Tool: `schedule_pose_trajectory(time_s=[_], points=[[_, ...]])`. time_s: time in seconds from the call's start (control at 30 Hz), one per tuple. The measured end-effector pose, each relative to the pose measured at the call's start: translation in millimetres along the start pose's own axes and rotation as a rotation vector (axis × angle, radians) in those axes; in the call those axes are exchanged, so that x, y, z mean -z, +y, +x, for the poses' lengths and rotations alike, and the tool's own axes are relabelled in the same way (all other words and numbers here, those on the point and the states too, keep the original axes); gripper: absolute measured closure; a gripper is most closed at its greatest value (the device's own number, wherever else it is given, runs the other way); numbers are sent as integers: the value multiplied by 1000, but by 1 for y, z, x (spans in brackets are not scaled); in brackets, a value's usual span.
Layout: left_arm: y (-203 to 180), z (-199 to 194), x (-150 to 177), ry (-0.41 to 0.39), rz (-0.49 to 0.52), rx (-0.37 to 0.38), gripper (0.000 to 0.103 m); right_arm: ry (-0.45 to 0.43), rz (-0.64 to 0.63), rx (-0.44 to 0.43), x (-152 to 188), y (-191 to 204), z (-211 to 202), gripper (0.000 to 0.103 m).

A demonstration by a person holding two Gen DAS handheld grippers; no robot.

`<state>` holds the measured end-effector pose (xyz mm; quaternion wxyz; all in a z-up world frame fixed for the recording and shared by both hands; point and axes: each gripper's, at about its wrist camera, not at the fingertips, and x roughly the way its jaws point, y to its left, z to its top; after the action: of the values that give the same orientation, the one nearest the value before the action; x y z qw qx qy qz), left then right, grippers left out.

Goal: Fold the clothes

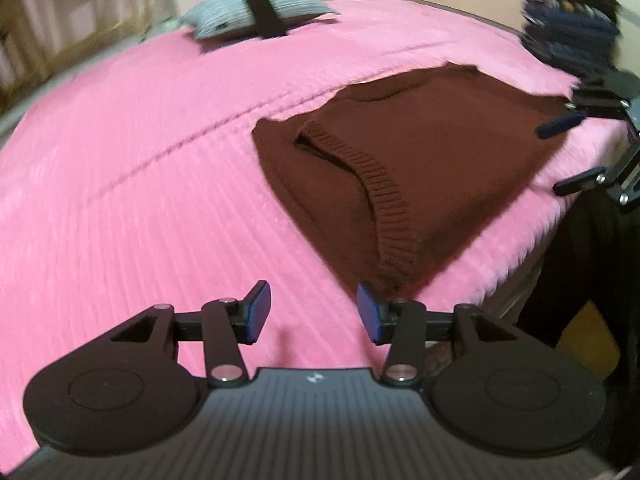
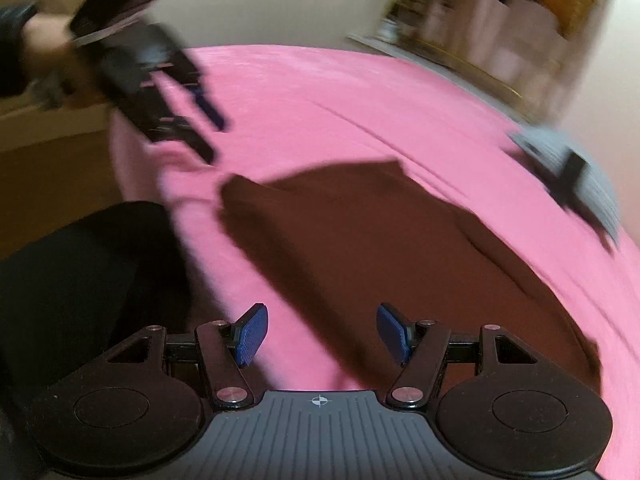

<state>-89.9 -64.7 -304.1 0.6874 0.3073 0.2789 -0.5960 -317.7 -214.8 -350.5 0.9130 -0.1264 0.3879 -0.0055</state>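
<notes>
A dark brown knit sweater (image 1: 416, 148) lies partly folded on the pink bedspread (image 1: 140, 168), its ribbed hem running down the middle. My left gripper (image 1: 314, 312) is open and empty, just short of the sweater's near corner. My right gripper (image 2: 320, 332) is open and empty above the sweater's near edge (image 2: 360, 248). In the left wrist view the right gripper (image 1: 572, 152) shows open at the sweater's right edge. In the right wrist view the left gripper (image 2: 200, 128) shows blurred and open beyond the sweater's far corner.
A grey cushion with a black strap (image 1: 256, 12) lies at the far side of the bed, and it also shows in the right wrist view (image 2: 568, 168). A dark patterned pile (image 1: 572, 28) sits at the far right. The bed edge (image 1: 532, 256) drops off at right.
</notes>
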Motion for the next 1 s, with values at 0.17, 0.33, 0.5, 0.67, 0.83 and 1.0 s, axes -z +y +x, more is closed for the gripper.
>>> schedule_pose_trajectory(time_s=[0.17, 0.33, 0.5, 0.67, 0.83, 1.0], points=[[9, 0, 0, -8, 73, 30, 59, -31, -44, -67, -31, 29, 45, 40], [20, 2, 3, -4, 123, 65, 55, 14, -122, -27, -51, 52, 94, 44], [34, 9, 0, 5, 216, 92, 52, 101, -330, 95, -45, 77, 126, 60], [40, 30, -9, 1, 416, 98, 50, 69, -306, 116, -39, 68, 123, 91], [28, 58, -16, -66, 788, 51, 49, 21, -205, 87, -48, 48, 107, 94], [21, 97, -23, -110, 1096, 19, 47, -9, -114, 64, -60, 35, 88, 94]])
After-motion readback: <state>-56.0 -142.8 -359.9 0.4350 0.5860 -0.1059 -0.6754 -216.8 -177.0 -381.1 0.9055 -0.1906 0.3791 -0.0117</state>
